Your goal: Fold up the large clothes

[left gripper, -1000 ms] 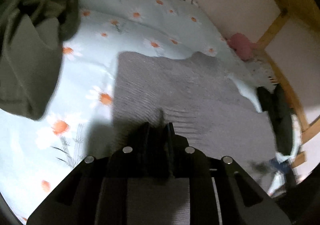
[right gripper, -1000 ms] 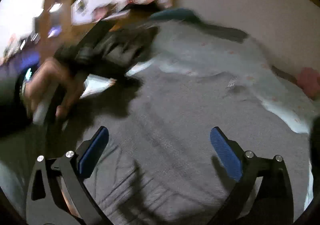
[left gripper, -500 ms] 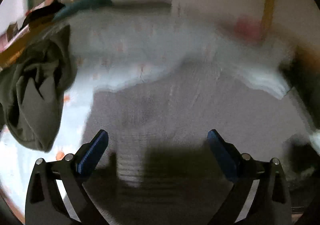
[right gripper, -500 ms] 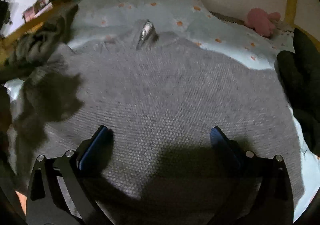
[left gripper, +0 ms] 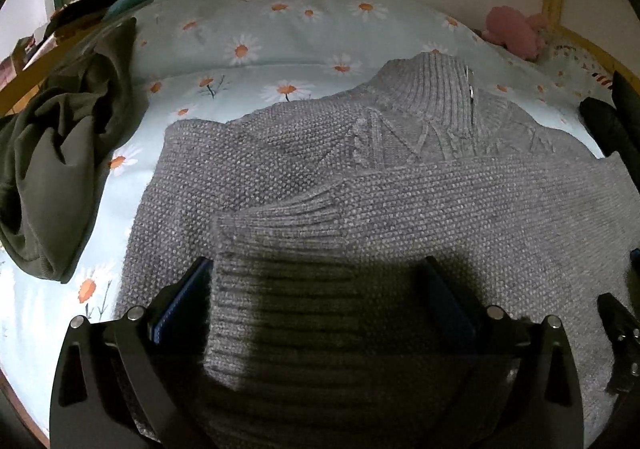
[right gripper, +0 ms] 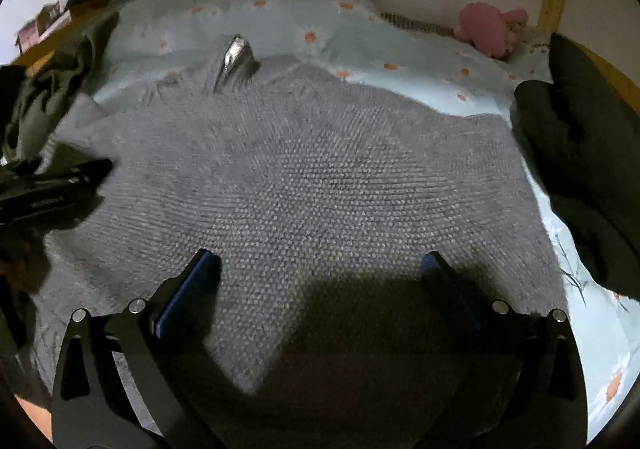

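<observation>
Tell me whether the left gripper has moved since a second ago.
Yes. The left gripper was shut low over the grey sweater; now it is open and faces the pink plush toy, which has gone from far right to upper right.

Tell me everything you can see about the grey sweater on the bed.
The grey sweater is a chunky knit with a ribbed high collar bearing a metal zipper pull. It lies flat on the daisy-print bedding, collar toward the wall. One sleeve is folded across the body, its ribbed cuff on top. The left gripper and right gripper hover open over it, gripping nothing. Dark clothes lie at either side.
</observation>
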Demonstrator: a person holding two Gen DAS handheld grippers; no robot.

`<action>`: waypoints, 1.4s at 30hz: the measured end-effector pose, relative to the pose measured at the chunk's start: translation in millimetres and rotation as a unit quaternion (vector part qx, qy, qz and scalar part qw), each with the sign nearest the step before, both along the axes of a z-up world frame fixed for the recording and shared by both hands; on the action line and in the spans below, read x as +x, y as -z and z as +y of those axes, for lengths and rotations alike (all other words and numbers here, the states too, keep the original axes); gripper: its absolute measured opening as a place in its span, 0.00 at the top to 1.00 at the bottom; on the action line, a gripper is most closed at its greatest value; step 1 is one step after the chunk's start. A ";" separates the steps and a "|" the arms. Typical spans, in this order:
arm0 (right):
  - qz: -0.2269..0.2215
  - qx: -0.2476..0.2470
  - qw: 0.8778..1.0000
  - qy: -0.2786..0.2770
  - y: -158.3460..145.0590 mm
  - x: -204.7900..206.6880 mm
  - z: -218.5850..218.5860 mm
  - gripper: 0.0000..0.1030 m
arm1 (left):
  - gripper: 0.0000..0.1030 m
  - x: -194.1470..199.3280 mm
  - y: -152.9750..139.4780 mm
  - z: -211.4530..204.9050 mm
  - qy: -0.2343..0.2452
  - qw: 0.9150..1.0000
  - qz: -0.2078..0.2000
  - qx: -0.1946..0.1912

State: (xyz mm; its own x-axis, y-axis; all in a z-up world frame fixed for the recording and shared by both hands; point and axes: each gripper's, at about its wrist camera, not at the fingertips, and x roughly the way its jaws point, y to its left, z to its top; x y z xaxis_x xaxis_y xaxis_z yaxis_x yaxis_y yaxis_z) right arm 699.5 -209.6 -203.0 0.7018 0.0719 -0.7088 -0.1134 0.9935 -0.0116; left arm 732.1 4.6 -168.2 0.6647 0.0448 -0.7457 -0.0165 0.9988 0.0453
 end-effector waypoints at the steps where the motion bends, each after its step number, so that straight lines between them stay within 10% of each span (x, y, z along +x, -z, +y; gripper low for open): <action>1: -0.009 0.007 1.000 0.002 -4.4 -8.9 -3.4 0.03 | 0.04 -3.0 -4.1 0.0 0.002 1.000 -0.002 0.000; 6: -0.036 0.014 0.999 -0.011 -10.2 -39.5 -0.9 0.03 | 0.04 -63.0 -32.8 9.0 0.012 0.998 -0.060 -0.020; 12: -0.061 0.027 0.998 -0.013 -14.0 -85.4 4.1 0.03 | 0.04 -124.8 -1.1 34.8 -0.006 0.995 -0.075 0.060; 23: -0.033 -0.019 0.999 -0.034 24.1 -169.2 6.0 0.03 | 0.04 -232.9 39.5 103.9 0.061 0.990 -0.120 0.030; 30: -0.044 0.004 0.999 0.011 25.8 -211.6 -44.3 0.03 | 0.05 -267.6 97.1 155.0 0.085 0.981 -0.129 -0.118; 35: -0.039 0.058 0.997 0.029 35.7 -234.0 -82.4 0.03 | 0.05 -284.3 106.0 174.6 0.090 0.958 -0.120 -0.243; 40: -0.020 0.141 0.989 0.028 62.3 -250.9 -111.4 0.03 | 0.05 -276.7 105.0 176.0 0.097 0.947 -0.095 -0.292; 42: -0.010 0.146 0.989 0.028 70.0 -254.8 -117.1 0.03 | 0.21 -271.1 100.9 181.4 0.078 0.936 -0.073 -0.337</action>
State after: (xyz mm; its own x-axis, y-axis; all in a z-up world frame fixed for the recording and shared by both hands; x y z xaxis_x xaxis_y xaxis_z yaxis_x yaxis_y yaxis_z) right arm 444.7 -326.8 -273.0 0.7247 0.2328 -0.6486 -0.0616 0.9593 0.2755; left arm 461.0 186.0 -269.1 0.7211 -0.5079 -0.4712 0.1742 0.7912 -0.5862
